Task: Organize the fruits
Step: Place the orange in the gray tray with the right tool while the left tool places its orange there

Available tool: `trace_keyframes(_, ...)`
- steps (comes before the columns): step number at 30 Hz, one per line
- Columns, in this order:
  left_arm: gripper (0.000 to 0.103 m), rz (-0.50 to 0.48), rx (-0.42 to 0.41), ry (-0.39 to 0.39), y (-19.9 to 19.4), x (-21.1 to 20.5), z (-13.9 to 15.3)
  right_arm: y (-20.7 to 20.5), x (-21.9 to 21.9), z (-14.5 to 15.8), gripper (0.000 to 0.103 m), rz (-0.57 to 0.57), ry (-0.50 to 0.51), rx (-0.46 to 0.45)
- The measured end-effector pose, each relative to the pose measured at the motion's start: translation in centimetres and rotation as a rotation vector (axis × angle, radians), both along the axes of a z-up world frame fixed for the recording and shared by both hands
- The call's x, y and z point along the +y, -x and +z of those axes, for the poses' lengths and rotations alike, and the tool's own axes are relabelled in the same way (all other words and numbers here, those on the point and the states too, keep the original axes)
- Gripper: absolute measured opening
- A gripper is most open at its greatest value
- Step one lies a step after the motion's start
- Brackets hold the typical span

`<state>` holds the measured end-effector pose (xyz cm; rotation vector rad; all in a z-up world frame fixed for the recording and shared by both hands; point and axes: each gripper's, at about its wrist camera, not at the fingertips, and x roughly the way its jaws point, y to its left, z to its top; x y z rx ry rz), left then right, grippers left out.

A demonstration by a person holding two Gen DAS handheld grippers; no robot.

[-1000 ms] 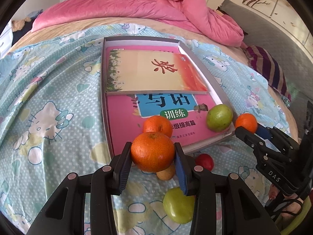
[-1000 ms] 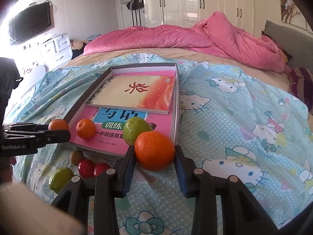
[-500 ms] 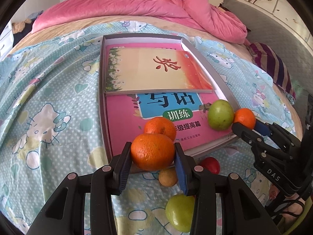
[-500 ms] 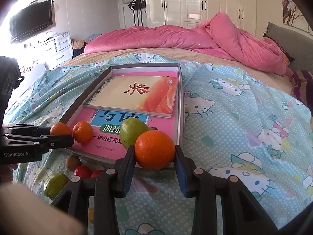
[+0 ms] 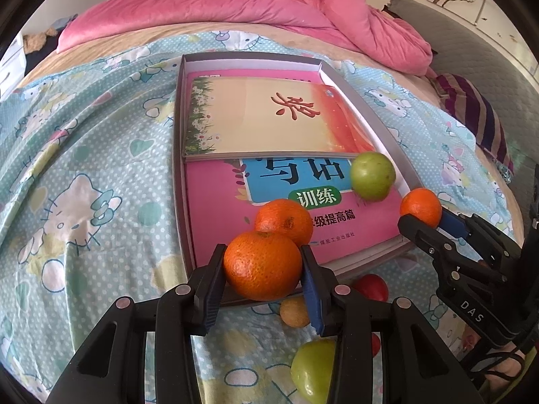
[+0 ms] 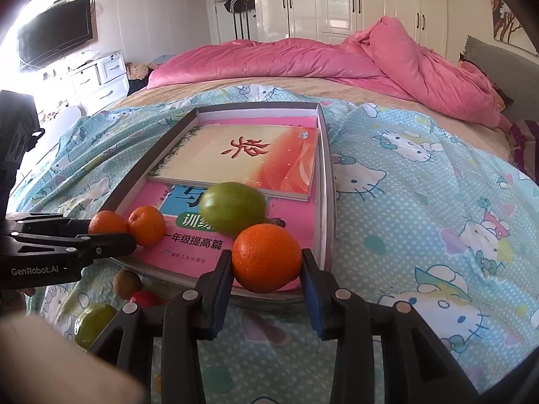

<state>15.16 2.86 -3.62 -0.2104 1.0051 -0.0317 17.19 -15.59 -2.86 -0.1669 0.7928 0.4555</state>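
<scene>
Each gripper's fingers pinch a round orange tangerine, left gripper and right gripper, poised over the shallow grey cardboard tray's near edge, likely for release inside

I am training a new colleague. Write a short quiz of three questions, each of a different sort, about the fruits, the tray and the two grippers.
1. True or false: the left gripper and the right gripper each hold an orange.
2. Which fruits already lie inside the tray? A) one orange and one green fruit; B) two red fruits; C) none.
3. Fill in: the red fruit lies on the ______, outside the tray.

Key:
1. True.
2. A.
3. Bedsheet.
</scene>
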Motion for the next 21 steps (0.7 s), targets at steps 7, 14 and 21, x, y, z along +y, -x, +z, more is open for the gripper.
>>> trace_keyframes(7, 0.043, 0.000, 0.000, 0.001, 0.08, -0.03, -0.06, 0.04, -0.07, -0.03, 0.040, 0.004, 0.000, -0.001)
trace_keyframes(14, 0.043, 0.002, -0.001, -0.003, 0.09, -0.03, 0.04, 0.23, 0.12, -0.04, 0.042, 0.013, 0.012, -0.005)
trace_keyframes(21, 0.043, 0.007, -0.003, 0.011, 0.24, 0.22, 0.19, 0.36, 0.00, 0.20, 0.049, 0.010, 0.005, -0.002)
